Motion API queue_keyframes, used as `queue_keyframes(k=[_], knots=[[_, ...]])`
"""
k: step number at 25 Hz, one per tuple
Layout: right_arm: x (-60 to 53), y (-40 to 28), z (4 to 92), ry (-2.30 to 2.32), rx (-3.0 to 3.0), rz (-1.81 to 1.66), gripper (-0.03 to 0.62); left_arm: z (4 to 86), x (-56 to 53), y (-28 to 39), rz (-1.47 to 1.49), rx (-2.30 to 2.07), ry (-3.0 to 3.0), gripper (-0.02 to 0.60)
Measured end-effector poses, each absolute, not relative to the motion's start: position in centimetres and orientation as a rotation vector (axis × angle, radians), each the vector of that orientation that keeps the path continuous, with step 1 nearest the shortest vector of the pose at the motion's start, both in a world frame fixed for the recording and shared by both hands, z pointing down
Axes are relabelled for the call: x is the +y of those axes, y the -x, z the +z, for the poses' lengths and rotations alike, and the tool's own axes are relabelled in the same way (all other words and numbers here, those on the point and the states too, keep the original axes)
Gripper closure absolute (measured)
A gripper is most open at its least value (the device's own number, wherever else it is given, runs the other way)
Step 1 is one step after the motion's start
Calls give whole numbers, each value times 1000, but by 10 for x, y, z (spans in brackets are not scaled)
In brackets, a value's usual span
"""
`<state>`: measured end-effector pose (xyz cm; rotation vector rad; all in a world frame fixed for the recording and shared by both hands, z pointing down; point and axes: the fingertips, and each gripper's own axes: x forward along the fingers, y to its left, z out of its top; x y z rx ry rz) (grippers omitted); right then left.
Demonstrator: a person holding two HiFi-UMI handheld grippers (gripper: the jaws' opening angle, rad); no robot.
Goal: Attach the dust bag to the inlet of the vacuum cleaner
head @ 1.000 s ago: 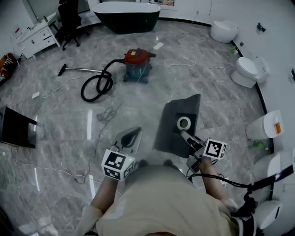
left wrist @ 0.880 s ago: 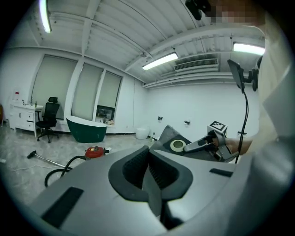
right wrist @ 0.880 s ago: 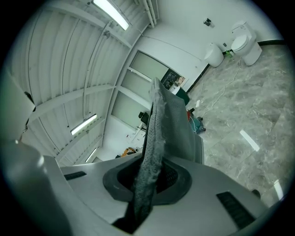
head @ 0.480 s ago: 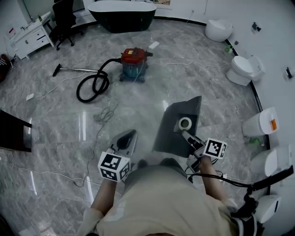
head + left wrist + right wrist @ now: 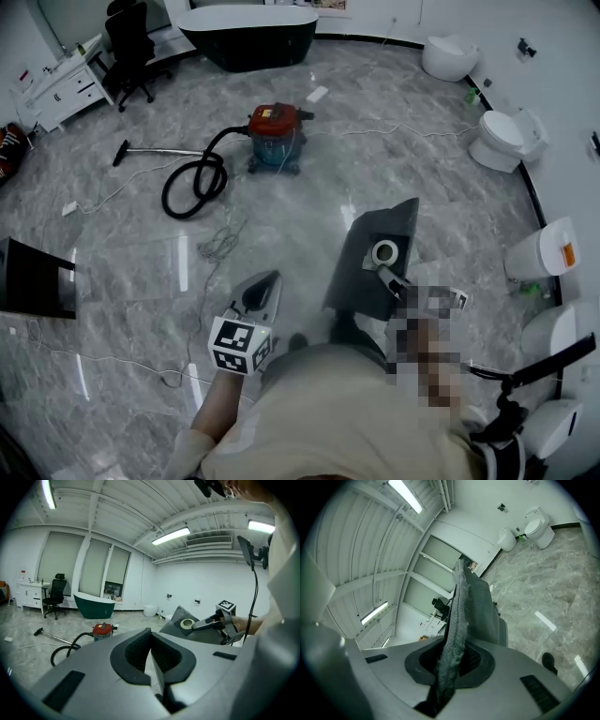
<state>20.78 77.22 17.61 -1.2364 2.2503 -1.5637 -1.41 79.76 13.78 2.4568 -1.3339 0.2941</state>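
Note:
The red-and-blue vacuum cleaner (image 5: pixel 277 139) stands on the marble floor well ahead of me, with its black hose (image 5: pixel 195 183) coiled to its left. It also shows small in the left gripper view (image 5: pixel 103 631). My right gripper (image 5: pixel 382 272) is shut on the edge of the grey dust bag (image 5: pixel 370 258), which has a white collar ring (image 5: pixel 384 251). In the right gripper view the bag's felt edge (image 5: pixel 457 620) runs up between the jaws of the right gripper (image 5: pixel 452 663). My left gripper (image 5: pixel 267 279) (image 5: pixel 151 639) is shut on nothing, held left of the bag (image 5: pixel 183 617).
A black bathtub (image 5: pixel 248 33) stands at the back, a white cabinet (image 5: pixel 56 89) and an office chair (image 5: pixel 131 42) at the back left. Toilets (image 5: pixel 502 141) line the right wall. Cables (image 5: pixel 220 239) lie on the floor; a dark panel (image 5: pixel 33 272) is at the left.
Both grippers have sunk a little, and the dust bag has gone along with the right one. Neither grip has altered.

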Motion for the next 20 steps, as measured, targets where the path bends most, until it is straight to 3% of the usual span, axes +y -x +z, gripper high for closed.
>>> queue_keyframes(k=[20], knots=[[614,-349,202,1083,2277,-1649,556,115,646,-158,502,-1409,-2455,586]])
